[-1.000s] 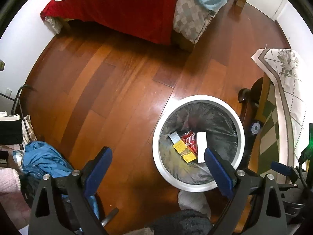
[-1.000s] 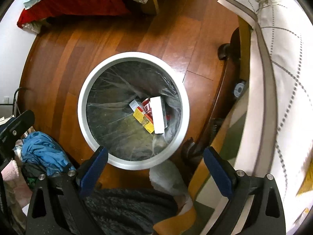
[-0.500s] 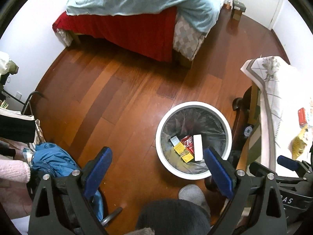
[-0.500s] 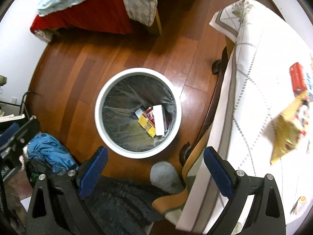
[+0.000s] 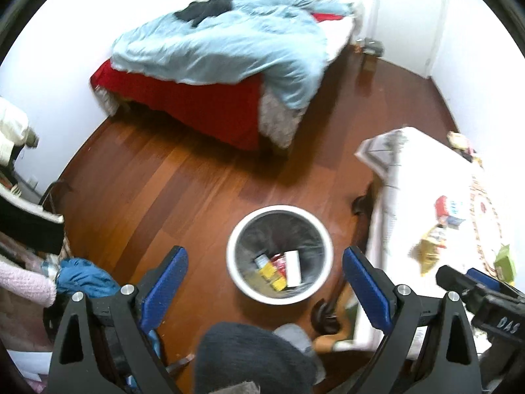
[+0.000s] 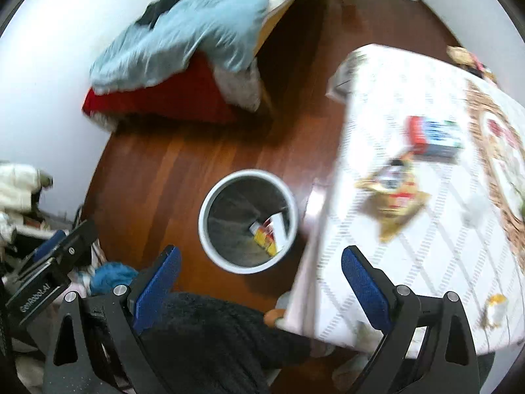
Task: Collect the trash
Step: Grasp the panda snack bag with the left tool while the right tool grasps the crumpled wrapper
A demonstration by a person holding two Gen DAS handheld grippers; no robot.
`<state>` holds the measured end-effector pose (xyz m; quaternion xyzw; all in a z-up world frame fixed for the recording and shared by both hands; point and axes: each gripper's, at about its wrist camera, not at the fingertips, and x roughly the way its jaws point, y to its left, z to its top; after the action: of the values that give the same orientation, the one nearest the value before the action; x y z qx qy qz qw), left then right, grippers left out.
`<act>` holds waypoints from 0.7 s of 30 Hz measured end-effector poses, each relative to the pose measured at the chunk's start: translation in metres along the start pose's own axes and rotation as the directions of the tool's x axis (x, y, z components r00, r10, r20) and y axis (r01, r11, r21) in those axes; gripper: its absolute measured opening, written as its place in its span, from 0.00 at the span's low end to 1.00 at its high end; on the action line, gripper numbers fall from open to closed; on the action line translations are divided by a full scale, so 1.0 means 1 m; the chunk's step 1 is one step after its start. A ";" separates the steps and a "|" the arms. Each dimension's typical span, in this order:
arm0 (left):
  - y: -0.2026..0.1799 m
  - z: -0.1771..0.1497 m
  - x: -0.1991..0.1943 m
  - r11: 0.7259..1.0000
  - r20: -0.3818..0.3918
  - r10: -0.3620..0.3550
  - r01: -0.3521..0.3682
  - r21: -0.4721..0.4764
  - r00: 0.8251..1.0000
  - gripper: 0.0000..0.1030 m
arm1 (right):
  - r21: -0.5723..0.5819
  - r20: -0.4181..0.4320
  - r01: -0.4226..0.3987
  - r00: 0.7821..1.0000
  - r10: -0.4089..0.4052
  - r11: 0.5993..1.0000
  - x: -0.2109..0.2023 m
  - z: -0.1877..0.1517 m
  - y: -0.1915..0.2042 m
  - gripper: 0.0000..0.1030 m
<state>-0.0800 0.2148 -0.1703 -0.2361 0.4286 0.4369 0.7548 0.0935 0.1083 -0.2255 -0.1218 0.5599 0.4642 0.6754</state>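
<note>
A white round trash bin (image 5: 241, 282) with a dark liner stands on the wooden floor; it also shows in the right wrist view (image 6: 210, 246). Inside lie a white box (image 5: 293, 268), yellow packets (image 5: 270, 272) and a red wrapper. On the table's white cloth (image 6: 426, 262) lie a yellow snack bag (image 6: 392, 203), a red and blue box (image 6: 434, 136) and a small scrap (image 6: 493, 308). My left gripper (image 5: 265, 287) is open and empty, high above the bin. My right gripper (image 6: 261, 284) is open and empty, above the bin and the table edge.
A bed (image 5: 223, 65) with a light blue duvet and red skirt stands at the back. A pile of blue and pink clothes (image 5: 82, 279) lies at the left. The person's dark-clad leg (image 5: 249, 358) and grey sock are below. A dark wooden table leg (image 5: 325, 315) stands beside the bin.
Both grippers have risen well away from the bin, which now looks smaller. The right view has swung right, so the table top and its trash show.
</note>
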 end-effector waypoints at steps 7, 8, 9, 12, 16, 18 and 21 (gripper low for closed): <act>-0.115 -0.060 0.036 0.987 -0.119 -0.118 0.129 0.094 0.986 0.93 | 0.185 0.017 0.154 0.987 -0.160 0.971 -0.055 -0.038 -0.129 0.96; -0.129 -0.069 0.042 0.984 -0.139 -0.123 0.139 0.112 0.983 0.93 | 0.218 0.002 0.166 0.985 -0.171 0.962 -0.057 -0.047 -0.148 0.96; -0.148 -0.081 0.051 0.979 -0.163 -0.132 0.154 0.135 0.978 0.93 | 0.266 -0.020 0.190 0.981 -0.192 0.945 -0.059 -0.058 -0.173 0.96; -0.188 -0.107 0.073 0.968 -0.220 -0.133 0.174 0.181 0.967 0.93 | 0.387 -0.042 0.251 0.966 -0.254 0.888 -0.066 -0.093 -0.237 0.96; -0.222 -0.126 0.094 0.961 -0.259 -0.100 0.161 0.226 0.961 0.93 | 0.502 -0.060 0.271 0.958 -0.280 0.821 -0.062 -0.122 -0.305 0.75; -0.224 -0.128 0.101 0.961 -0.269 -0.079 0.145 0.237 0.960 0.93 | 0.546 -0.058 0.241 0.966 -0.251 0.802 -0.051 -0.134 -0.331 0.67; -0.220 -0.125 0.108 0.963 -0.279 -0.059 0.128 0.238 0.958 0.93 | 0.569 -0.034 0.189 0.978 -0.207 0.800 -0.038 -0.138 -0.346 0.46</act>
<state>0.0817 0.0612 -0.3314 -0.2150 0.5680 0.3057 0.7333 0.2712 -0.1911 -0.3625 0.0344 0.6469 0.2047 0.7338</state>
